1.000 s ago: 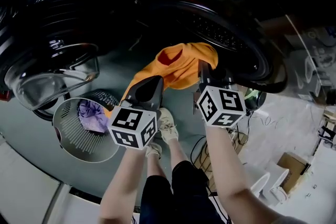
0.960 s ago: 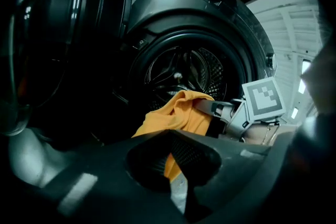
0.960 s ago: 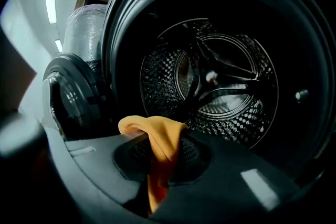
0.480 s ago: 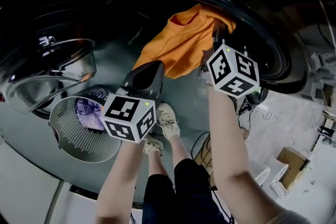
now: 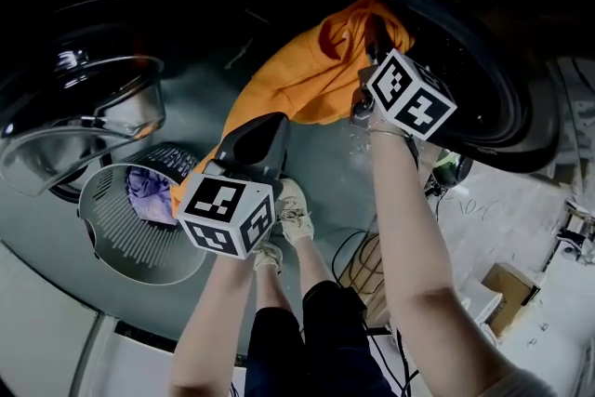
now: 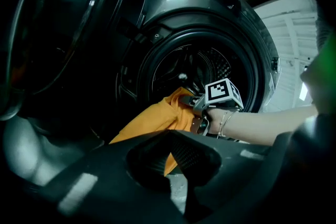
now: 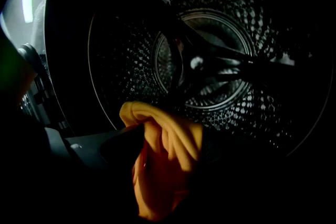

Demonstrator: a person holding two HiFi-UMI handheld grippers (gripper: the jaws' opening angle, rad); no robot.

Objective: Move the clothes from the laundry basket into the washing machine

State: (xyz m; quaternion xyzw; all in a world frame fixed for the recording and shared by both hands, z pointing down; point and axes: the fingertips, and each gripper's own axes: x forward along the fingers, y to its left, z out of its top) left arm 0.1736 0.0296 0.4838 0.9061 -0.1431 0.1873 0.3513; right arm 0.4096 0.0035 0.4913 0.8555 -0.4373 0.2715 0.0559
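Washing machine (image 5: 493, 98) fills the top of the head view, its round opening at 1 o'clock and its open glass door (image 5: 102, 107) at 10 o'clock. The perforated drum (image 7: 220, 60) takes up most of the right gripper view. At 8 o'clock on the floor (image 5: 325, 181) stands the pale round laundry basket (image 5: 116, 242), with a purple garment (image 5: 149, 195) lying inside it. An orange garment (image 5: 297, 79) stretches from the lower rim of the opening at 1 o'clock down toward the basket, its low end reaching just beside the basket's rim. The right gripper (image 5: 376, 42) is at the mouth of the drum, its jaws pressed on a bunched fold of the orange garment, which hangs below them in that gripper's own view. The left gripper (image 5: 265, 127) sits lower, near the centre, its jaws closed with the orange cloth showing between them in its own view. The person's shoes (image 5: 293, 214) stand at 6 o'clock, just below the left gripper
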